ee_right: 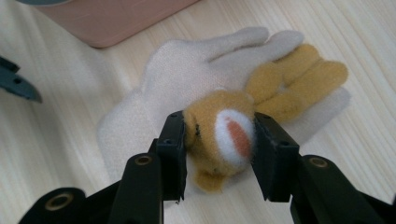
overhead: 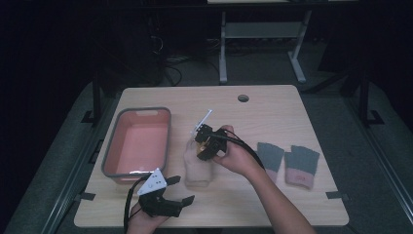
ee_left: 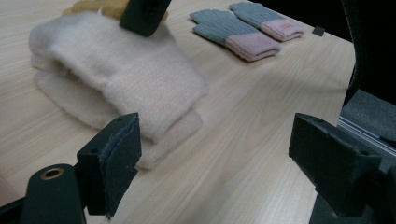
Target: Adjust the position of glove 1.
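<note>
My right gripper is shut on a fuzzy mustard glove with a white and orange patch, and its pads squeeze the cuff end. The glove's fingers rest on a cream glove that lies flat on the table. In the high view the right gripper sits over the top end of the cream glove at mid table. My left gripper stands open near the front edge, with nothing between its fingers. In the left gripper view, its jaws point at the cream glove, which lies ahead and to the left.
A pink bin with a grey rim stands at the left of the table. Two grey gloves with pink cuffs lie side by side at the right. A round cable hole is near the far edge.
</note>
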The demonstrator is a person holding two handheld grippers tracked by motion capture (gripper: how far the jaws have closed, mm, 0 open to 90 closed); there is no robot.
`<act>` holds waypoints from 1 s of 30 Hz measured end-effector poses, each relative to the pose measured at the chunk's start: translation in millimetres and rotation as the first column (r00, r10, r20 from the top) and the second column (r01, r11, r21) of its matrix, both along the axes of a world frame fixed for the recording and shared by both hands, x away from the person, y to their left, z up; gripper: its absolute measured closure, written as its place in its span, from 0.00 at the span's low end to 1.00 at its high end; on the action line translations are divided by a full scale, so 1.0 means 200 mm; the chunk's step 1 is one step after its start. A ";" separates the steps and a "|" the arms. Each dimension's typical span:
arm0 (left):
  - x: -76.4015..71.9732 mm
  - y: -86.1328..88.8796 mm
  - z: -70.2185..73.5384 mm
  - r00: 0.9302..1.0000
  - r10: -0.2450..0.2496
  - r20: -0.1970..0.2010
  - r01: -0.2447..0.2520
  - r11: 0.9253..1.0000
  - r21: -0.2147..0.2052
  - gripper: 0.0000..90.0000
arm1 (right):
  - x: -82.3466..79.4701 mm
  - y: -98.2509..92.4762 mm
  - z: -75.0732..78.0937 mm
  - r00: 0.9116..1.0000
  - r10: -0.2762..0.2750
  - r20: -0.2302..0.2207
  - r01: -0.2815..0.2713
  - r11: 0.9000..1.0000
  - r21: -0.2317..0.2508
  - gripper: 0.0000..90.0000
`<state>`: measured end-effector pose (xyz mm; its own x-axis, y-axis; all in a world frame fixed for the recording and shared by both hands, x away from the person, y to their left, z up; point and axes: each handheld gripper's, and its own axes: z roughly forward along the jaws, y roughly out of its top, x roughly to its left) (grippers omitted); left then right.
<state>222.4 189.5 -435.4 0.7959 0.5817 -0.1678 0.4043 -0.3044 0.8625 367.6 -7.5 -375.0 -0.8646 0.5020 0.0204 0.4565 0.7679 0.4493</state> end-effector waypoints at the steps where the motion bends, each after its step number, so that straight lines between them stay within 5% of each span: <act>1: 0.00 0.00 0.00 1.000 0.000 0.001 0.000 1.000 0.000 0.19 | 0.00 0.01 -0.01 1.000 -0.005 0.001 0.005 1.000 -0.008 0.65; 18: 0.00 0.00 0.00 1.000 -0.003 0.000 0.003 1.000 -0.003 0.19 | 0.05 0.07 -0.17 0.996 -0.042 -0.077 0.037 0.997 -0.066 0.63; 23: 0.00 0.00 0.00 1.000 -0.003 -0.002 0.003 1.000 -0.001 0.19 | 0.06 0.05 -0.19 0.994 -0.050 -0.097 0.046 0.998 -0.043 0.57; 30: 0.00 0.00 0.00 1.000 -0.003 0.000 0.003 1.000 0.003 0.19 | 0.04 0.04 -0.12 0.999 -0.038 -0.036 0.038 0.999 -0.009 0.52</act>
